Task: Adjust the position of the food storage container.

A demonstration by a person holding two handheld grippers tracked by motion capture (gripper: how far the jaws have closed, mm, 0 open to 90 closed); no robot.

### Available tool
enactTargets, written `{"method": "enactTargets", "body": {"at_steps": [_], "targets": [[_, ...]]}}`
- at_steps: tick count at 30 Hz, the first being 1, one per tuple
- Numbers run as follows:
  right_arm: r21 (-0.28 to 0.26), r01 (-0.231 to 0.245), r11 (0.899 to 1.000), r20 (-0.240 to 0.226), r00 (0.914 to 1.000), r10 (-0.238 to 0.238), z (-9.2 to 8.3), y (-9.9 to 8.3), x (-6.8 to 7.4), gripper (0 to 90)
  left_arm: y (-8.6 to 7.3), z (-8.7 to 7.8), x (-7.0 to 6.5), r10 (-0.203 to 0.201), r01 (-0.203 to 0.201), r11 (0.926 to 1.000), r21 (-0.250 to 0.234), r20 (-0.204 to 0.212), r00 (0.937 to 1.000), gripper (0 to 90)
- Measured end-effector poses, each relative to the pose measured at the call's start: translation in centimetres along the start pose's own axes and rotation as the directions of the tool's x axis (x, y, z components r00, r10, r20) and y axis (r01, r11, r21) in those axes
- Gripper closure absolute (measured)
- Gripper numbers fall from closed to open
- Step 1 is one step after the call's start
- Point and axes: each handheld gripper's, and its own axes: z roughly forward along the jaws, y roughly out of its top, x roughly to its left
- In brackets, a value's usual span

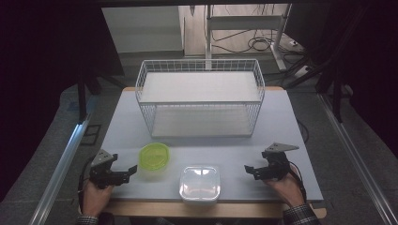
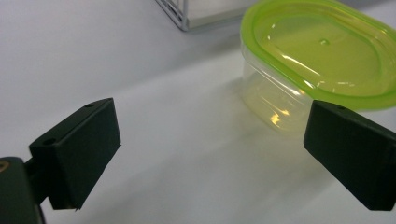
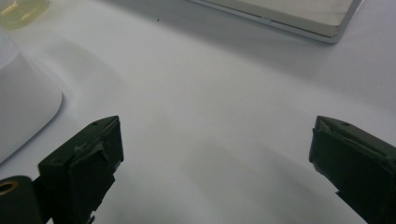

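At table's near edge, left gripper (image 1: 126,172) gaped empty beside green-lidded clear oval tub (image 1: 155,156); right gripper (image 1: 250,169) gaped empty near white square container (image 1: 200,183), likely poised for pickup.

You're working at a pale grey surface (image 1: 281,117) with a wooden edge, grey floor (image 1: 356,187) all around. Dark curtains (image 1: 42,70) close in both sides. Ahead, cables (image 1: 256,44) trail past a white metal frame (image 1: 209,28), and aluminium rails (image 1: 61,164) flank you.
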Motion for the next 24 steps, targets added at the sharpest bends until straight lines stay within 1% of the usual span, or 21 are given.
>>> {"method": "enactTargets", "body": {"at_steps": [1,4,6,8,9,13,16,20,22,24], "targets": [[0.0,-0.002,1.0,-0.016,0.9999,0.002,0.0,0.0,0.1,9.0,0.0,0.0,-0.1,0.008,-0.008,1.0,-0.001,0.007,0.9999,3.0],[-0.008,0.005,1.0,-0.018,0.9998,-0.005,-0.1,0.1,0.2,12.4,0.0,0.0,-0.2,0.004,-0.004,1.0,-0.001,0.005,1.0,2.7],[-0.019,0.006,1.0,-0.022,0.9997,-0.006,-0.3,0.2,0.3,15.1,0.1,-0.1,-0.1,-0.005,0.005,1.0,-0.004,0.011,0.9999,2.6],[-0.031,0.0,1.0,-0.028,0.9996,-0.001,-0.6,0.3,0.2,18.8,0.1,-0.1,-0.1,-0.011,0.011,0.9999,0.003,0.009,0.9999,2.8],[-0.031,0.0,1.0,-0.028,0.9996,-0.001,-0.6,0.3,0.2,18.8,0.1,-0.2,-0.1,-0.01,0.01,0.9999,0.009,0.004,0.9999,2.8],[-0.023,0.004,1.0,-0.037,0.9993,-0.005,-0.6,0.3,0.1,22.6,0.3,-0.1,-0.2,0.004,-0.004,0.9995,0.032,-0.009,1.0,2.9],[-0.026,0.005,1.0,-0.039,0.9992,-0.006,-0.6,0.4,0.1,23.8,0.4,-0.3,-0.2,0.005,-0.005,0.9996,0.026,0.009,1.0,3.1],[-0.025,-0.011,1.0,-0.043,0.999,0.009,-0.6,0.3,0.0,24.2,0.8,-0.8,-0.4,0.009,-0.009,0.9998,0.017,0.001,1.0,5.6],[-0.021,-0.015,1.0,-0.045,0.9989,0.014,-0.5,0.3,0.0,24.2,1.0,-1.3,-0.5,0.013,-0.014,0.9999,-0.002,-0.011,0.9999,7.8],[-0.018,-0.021,1.0,-0.042,0.9989,0.02,-0.5,0.3,-0.1,24.2,1.3,-1.8,-0.8,0.018,-0.018,0.9993,-0.033,-0.011,0.9998,11.6]]}}
